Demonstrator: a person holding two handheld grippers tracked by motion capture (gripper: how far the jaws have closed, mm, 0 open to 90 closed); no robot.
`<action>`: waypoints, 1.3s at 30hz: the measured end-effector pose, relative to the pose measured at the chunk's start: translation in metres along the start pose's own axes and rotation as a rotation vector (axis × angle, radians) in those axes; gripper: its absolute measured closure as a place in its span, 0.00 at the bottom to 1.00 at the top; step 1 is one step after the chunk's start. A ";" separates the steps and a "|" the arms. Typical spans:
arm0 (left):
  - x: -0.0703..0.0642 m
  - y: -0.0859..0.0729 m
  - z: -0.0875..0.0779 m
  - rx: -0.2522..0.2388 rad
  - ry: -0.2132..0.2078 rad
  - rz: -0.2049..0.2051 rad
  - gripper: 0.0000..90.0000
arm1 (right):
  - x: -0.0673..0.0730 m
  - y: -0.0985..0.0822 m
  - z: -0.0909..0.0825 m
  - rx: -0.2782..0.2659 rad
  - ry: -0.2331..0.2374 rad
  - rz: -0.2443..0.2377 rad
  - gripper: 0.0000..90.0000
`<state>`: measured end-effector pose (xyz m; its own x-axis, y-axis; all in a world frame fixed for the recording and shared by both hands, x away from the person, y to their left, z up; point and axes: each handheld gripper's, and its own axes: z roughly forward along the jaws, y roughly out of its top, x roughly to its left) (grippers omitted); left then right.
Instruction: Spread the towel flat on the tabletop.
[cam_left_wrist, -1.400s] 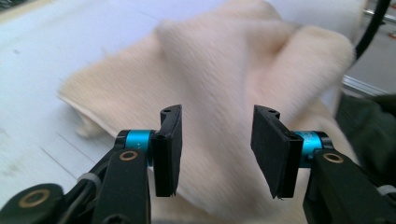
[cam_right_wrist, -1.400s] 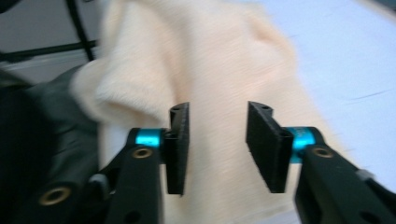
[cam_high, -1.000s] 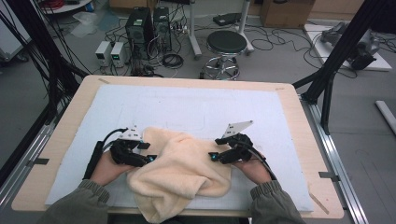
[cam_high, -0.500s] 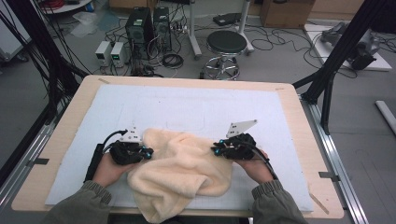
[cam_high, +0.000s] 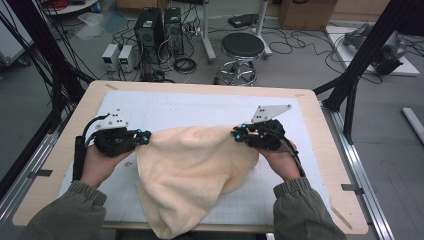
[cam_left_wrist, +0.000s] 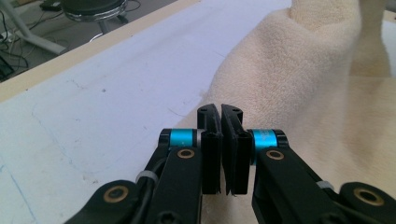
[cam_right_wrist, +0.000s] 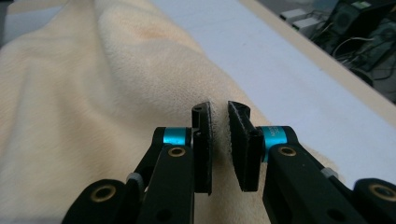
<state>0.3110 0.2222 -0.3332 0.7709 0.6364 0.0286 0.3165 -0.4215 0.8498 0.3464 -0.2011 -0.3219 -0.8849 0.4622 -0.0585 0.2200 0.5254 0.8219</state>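
A wooden-edged surface (cam_high: 320, 125) topped with a pale blue gridded mat (cam_high: 200, 107) carries a cream terry towel (cam_high: 195, 170), which lies rumpled across the middle of the mat and spills over the near edge toward the person. The towel's top edge is stretched between the two grippers, its pile soft and thick, with rounded folds rising along the far side and a loose flap hanging off the front. The left gripper (cam_high: 145, 137), held in the left hand (cam_high: 100, 165), meets the towel's left upper corner; in the left gripper view its fingers (cam_left_wrist: 210, 140) are almost together, with a thin slit between the pads, and towel fabric lies right at and behind their tips, though whether cloth is pinched in the slit cannot be told. The right gripper (cam_high: 239, 134), held in the right hand (cam_high: 280, 162), sits at the towel's right upper corner; its fingers (cam_right_wrist: 245, 144) stand slightly apart with towel fabric showing in the narrow gap between them.
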 end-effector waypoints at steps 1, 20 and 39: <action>-0.006 -0.007 -0.003 0.013 -0.009 0.013 0.96 | 0.016 -0.008 -0.003 0.030 0.028 -0.032 0.89; -0.040 -0.040 -0.014 0.047 -0.150 0.025 0.71 | 0.070 -0.056 -0.017 0.050 0.191 -0.023 0.68; -0.046 -0.070 0.050 0.210 -0.284 0.024 0.98 | 0.068 -0.105 0.012 0.144 0.260 0.024 0.87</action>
<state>0.2813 0.1905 -0.4199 0.8931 0.4320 -0.1258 0.3807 -0.5764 0.7230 0.2681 -0.2160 -0.4190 -0.9501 0.2868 0.1225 0.2817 0.6209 0.7315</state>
